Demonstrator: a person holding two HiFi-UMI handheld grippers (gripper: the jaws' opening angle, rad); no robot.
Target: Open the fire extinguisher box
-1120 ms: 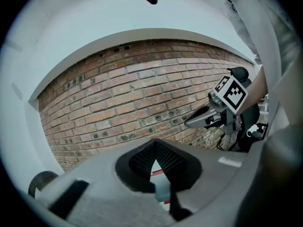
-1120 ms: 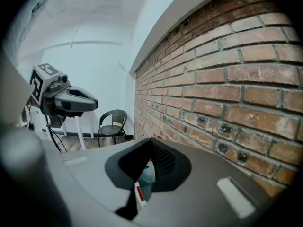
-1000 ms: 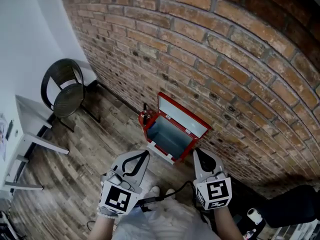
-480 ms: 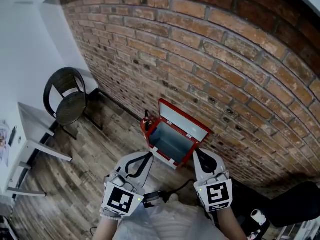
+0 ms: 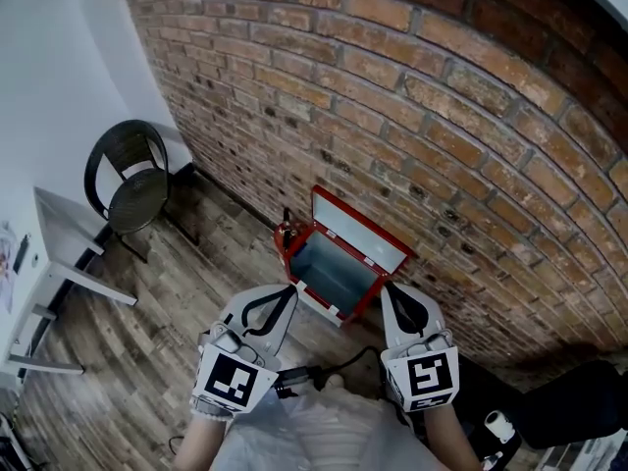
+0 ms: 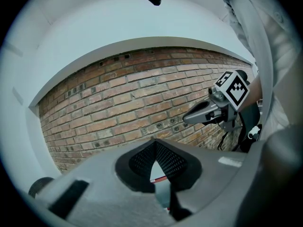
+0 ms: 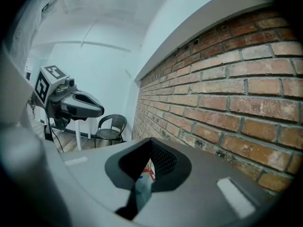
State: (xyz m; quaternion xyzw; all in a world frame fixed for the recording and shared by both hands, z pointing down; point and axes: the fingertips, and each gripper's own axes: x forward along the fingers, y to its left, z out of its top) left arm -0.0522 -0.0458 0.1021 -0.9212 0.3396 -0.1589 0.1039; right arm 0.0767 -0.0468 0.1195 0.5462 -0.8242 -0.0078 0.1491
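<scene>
The red box sits on the wood floor against the brick wall. Its lid is up and leans back on the bricks, so the grey inside is open to view. Both grippers are held on the near side of the box, not touching it: the left gripper is toward its left corner and the right gripper toward its right. Each gripper's fingers are clenched tip to tip with nothing between them. A sliver of the red box shows through the gap behind the tips in both gripper views. A black chair stands well off to the left by the white wall.
</scene>
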